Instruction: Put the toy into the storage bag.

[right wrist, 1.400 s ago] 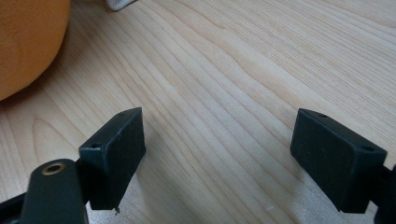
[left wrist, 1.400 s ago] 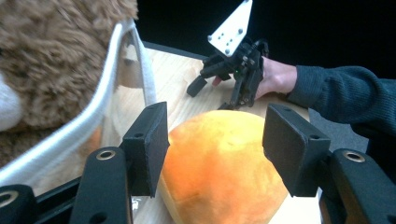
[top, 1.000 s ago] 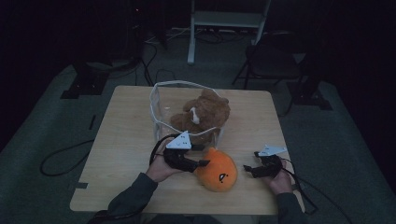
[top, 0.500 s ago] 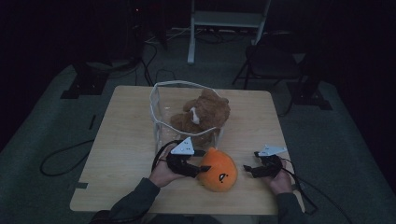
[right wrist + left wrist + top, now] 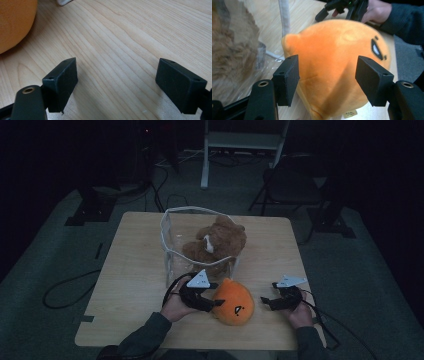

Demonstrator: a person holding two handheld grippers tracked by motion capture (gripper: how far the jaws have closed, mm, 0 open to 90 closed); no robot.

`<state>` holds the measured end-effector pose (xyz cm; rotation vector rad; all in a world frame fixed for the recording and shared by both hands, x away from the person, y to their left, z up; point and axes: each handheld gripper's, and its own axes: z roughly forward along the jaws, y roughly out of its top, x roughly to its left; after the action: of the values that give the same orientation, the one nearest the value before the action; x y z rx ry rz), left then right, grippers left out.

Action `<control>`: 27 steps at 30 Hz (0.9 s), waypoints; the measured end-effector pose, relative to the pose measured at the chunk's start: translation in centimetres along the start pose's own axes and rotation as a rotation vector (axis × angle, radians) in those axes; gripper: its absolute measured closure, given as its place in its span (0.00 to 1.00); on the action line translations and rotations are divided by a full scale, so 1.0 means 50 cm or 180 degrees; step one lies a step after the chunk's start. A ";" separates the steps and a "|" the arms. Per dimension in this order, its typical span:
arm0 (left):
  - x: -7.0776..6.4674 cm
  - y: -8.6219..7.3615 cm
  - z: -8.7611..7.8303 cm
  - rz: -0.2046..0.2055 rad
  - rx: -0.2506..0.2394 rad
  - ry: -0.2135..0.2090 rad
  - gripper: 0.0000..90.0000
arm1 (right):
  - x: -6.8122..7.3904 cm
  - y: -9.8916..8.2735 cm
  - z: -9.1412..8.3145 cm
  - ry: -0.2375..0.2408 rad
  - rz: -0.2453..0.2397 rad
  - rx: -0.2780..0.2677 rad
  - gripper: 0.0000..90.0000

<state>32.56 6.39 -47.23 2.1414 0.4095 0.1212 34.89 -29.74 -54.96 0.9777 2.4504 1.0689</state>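
The room is dim. A grey floor (image 5: pixel 60 245) surrounds the wooden tabletop (image 5: pixel 135 260). A dark chair (image 5: pixel 290 185) and white stand (image 5: pixel 240 140) sit beyond.

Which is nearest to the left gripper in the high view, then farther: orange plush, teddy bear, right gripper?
1. Orange plush: right at the open jaws of the left gripper.
2. Teddy bear: behind it, inside the clear bag.
3. Right gripper: across the plush, toward the table's right edge.
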 end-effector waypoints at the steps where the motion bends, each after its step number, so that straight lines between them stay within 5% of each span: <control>1: 0.001 -0.001 0.002 -0.0007 0.0021 0.0004 0.40 | 0.000 0.000 0.000 0.0000 0.0000 0.0000 0.19; 10: 0.008 -0.010 0.022 -0.0122 0.0132 -0.0018 0.32 | 0.000 0.000 0.000 -0.0001 0.0001 0.0001 0.19; 17: 0.019 -0.018 0.039 -0.0285 0.0218 -0.0222 0.22 | 0.000 0.000 0.000 -0.0001 -0.0001 0.0000 0.19; 27: 0.019 -0.026 0.049 -0.0329 0.0175 -0.0302 0.21 | 0.000 0.000 0.000 0.0000 -0.0001 -0.0001 0.19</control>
<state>33.75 5.44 -49.75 2.1653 0.4716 -0.0508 34.89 -29.74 -54.96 0.9773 2.4502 1.0690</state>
